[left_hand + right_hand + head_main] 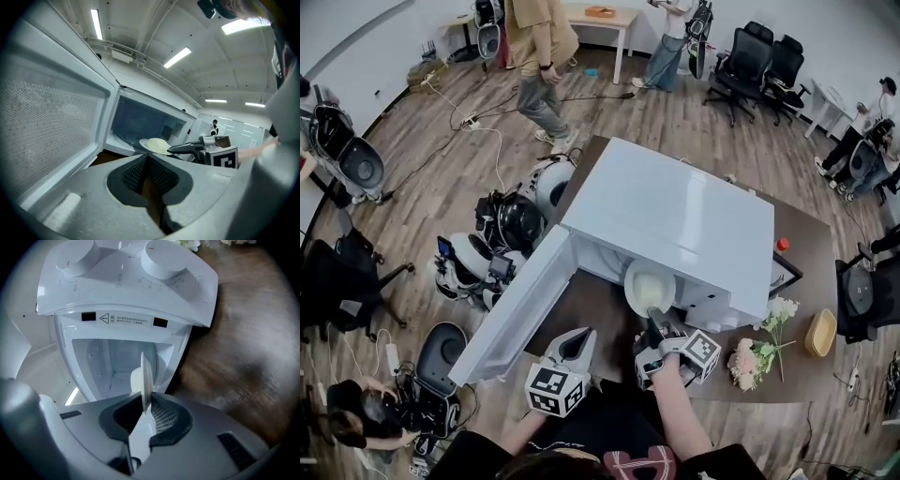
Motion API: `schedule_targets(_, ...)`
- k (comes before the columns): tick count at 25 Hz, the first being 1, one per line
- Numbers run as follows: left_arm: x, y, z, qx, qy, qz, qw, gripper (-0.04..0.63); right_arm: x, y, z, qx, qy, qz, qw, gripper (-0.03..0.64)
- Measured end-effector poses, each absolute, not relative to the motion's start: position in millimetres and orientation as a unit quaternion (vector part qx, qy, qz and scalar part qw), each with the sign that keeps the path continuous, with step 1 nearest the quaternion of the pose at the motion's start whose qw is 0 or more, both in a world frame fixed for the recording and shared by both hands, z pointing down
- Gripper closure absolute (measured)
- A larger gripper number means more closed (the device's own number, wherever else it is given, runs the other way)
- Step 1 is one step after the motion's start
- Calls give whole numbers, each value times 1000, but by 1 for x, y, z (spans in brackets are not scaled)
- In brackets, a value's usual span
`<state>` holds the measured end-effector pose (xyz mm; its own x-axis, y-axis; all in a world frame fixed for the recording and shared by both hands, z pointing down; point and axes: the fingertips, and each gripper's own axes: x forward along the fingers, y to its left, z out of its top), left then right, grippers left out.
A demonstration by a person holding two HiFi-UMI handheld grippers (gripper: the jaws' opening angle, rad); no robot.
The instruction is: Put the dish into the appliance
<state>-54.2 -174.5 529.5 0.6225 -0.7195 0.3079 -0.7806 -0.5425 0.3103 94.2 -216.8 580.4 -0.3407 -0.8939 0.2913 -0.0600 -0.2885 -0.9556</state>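
While the left gripper waits nearest, fingers together on nothing, the right gripper has its fingers clamped on the rim of the round white dish, which is right at the mouth of the open white microwave oven on the dark brown counter. Sliding it in and letting go are left, I'd say.

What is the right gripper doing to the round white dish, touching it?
Touching. The right gripper view shows the right gripper shut on the rim of the round white dish, squeezing it from both sides.
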Motion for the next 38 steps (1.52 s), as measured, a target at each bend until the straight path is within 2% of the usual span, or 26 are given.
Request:
schedule_targets(26,-55,-176,542,865,-431,85,241,586,103,-268,584,-499,470,-636,355,558)
schedule_targets(38,-55,-178,548,860,-438,91,247,586,108,-290,594,-534,502,-610,301,563)
